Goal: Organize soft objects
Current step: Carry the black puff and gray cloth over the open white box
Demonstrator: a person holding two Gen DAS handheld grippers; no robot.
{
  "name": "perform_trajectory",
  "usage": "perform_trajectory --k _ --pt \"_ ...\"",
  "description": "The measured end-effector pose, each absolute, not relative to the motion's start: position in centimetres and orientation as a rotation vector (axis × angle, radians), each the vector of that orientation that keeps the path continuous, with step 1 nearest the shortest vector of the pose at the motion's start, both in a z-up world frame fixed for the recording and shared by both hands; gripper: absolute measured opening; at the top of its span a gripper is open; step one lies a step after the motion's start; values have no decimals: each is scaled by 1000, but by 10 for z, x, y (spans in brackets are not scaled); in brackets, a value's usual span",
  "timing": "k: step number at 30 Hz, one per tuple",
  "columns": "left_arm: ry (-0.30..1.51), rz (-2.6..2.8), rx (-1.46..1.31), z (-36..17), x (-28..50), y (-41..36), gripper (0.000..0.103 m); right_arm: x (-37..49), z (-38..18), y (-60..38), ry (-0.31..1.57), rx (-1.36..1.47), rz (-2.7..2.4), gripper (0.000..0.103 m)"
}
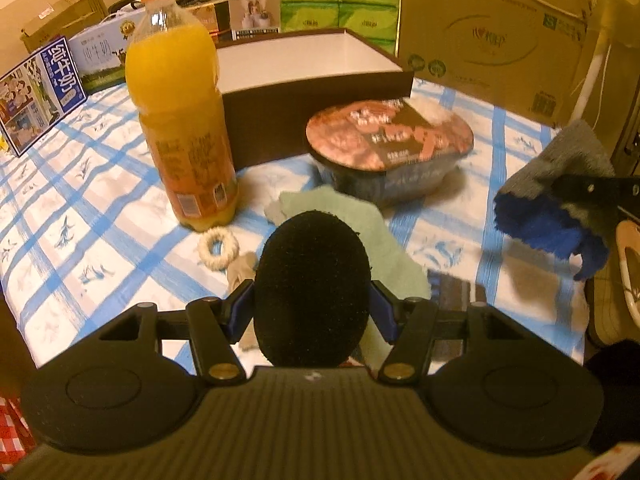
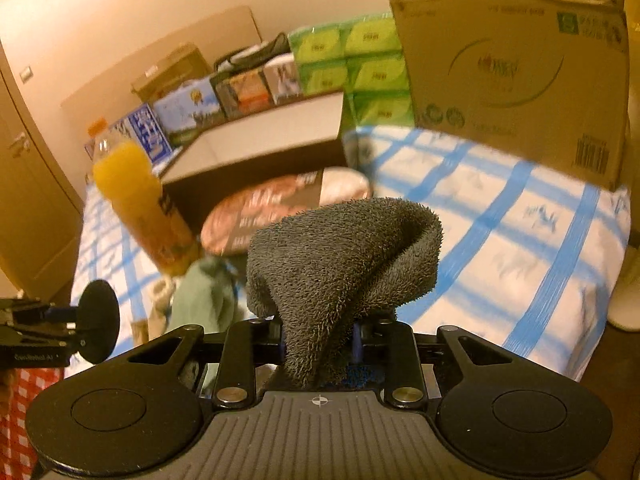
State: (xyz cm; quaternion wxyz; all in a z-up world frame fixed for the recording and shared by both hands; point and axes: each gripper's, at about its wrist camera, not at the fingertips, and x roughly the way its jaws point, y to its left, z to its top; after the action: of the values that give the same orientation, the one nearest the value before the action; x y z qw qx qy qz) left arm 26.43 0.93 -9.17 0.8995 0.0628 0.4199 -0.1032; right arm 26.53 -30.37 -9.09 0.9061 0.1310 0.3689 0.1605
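Observation:
My left gripper [image 1: 312, 308] is shut on a black round foam pad [image 1: 312, 284], held above the table's near edge; it also shows in the right wrist view [image 2: 98, 322]. My right gripper [image 2: 320, 340] is shut on a grey and blue fuzzy sock [image 2: 340, 264], held in the air at the table's right side; the sock also shows in the left wrist view [image 1: 552, 196]. A pale green cloth [image 1: 360, 232] lies on the checked tablecloth under the pad. A cream fuzzy ring [image 1: 218, 246] and a beige soft piece [image 1: 242, 270] lie beside it.
An orange juice bottle [image 1: 180, 112] stands left of centre. An open dark box with a white inside [image 1: 304, 68] sits behind an instant noodle bowl [image 1: 390, 148]. Milk cartons [image 1: 40, 92], green tissue packs [image 1: 340, 0] and a cardboard box [image 1: 492, 28] line the back.

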Motion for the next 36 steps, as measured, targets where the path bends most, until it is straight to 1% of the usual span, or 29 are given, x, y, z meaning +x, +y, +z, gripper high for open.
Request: perform_trajectory --k 13,21,26,36 --pt "804 -212 143 -56 315 -11 58 321 -43 -323 676 253 427 28" --pt "818 -131 122 -35 383 -34 58 377 -24 -304 602 183 493 28" --pt "786 -108 99 -22 424 -49 58 420 -18 -290 568 184 503 28" --pt "778 17 83 -23 509 -65 58 509 -17 -262 552 180 534 28"
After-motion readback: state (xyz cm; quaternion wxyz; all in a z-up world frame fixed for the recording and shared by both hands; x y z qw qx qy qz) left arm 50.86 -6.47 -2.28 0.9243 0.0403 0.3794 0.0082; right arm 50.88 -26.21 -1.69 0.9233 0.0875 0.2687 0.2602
